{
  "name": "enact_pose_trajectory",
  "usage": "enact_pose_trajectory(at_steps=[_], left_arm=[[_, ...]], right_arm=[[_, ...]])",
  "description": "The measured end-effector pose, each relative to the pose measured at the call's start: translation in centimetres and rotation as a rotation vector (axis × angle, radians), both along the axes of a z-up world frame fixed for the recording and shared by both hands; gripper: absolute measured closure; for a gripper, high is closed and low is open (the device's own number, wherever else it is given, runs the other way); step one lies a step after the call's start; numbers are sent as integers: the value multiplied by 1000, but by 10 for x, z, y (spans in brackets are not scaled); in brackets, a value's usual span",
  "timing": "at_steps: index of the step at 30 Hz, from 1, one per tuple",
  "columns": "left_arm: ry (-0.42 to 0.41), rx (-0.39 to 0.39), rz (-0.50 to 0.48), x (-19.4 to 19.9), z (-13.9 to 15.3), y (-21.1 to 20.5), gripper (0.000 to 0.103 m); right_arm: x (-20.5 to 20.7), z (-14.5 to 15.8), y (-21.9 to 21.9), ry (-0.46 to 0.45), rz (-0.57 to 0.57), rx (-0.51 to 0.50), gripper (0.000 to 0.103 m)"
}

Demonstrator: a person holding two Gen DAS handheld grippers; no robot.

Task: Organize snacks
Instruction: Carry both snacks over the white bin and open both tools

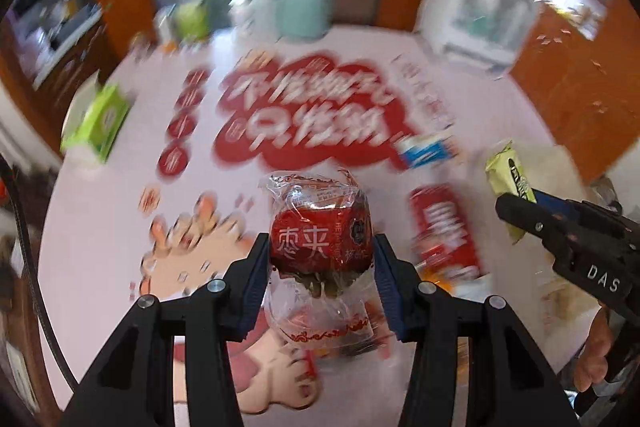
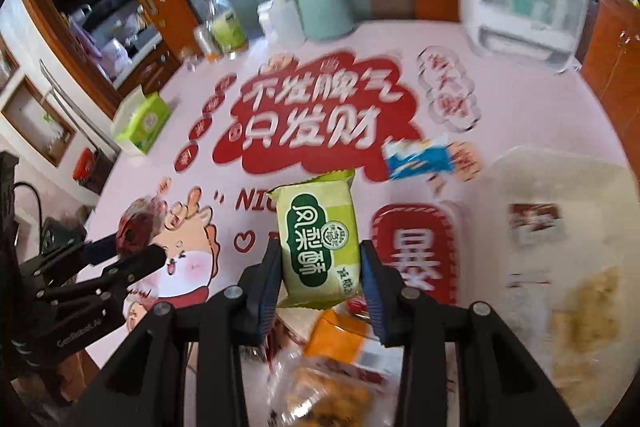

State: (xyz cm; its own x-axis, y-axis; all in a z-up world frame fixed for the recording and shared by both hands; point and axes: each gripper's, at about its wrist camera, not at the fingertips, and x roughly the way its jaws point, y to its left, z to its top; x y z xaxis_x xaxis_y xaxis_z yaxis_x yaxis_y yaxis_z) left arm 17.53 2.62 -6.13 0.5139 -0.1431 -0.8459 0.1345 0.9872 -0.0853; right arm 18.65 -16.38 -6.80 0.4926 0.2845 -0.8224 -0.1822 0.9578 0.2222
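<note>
Gripping red-wrapped snack (image 1: 320, 233) — left gripper (image 1: 321, 259); green packet (image 2: 318, 247) — right gripper (image 2: 320, 267).

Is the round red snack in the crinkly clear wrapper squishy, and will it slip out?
Probably firm: the round red snack in clear wrapper keeps its ball shape between the left gripper pads. The glossy film looks slippery, and its loose ends look floppy. Being round, it might roll if dropped.

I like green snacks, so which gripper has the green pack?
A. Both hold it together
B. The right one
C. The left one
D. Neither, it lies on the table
B: the right gripper has its jaws shut on the green pack, while the left gripper holds a red snack.
</note>
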Motion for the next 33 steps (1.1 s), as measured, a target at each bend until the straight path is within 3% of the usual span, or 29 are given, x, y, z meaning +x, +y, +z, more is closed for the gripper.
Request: enact_pose_trajectory(at_steps=[7,11,15,20,29,30,32,33], left_arm=[[-141,-53,-153,-1,85,-93,54],[-172,-70,-205,2,110,-144,54],[-166,-68,-236,7,113,-189,54],[-79,-51,-260,15,83,-241,54],[73,25,-255,27,9,-292,53],[83,28,-255,29,4,-296,49],[93,41,-251,32,-2,-303,22],[91,48,-240,34,-4,-303,16]], right_arm=[[-22,87,-82,-130,-85,0,65],[-28,125,-131,-196,-140,-42,65],[-27,138,-171,-208,-182,-58,65],[-23,117,-210,-152,-221,-37,65],[-3,30,-245,67,-214,3,64],[1,22,-247,85,-209,2,64],[7,12,-250,105,-203,-1,62],[10,8,-252,114,-197,-2,62]])
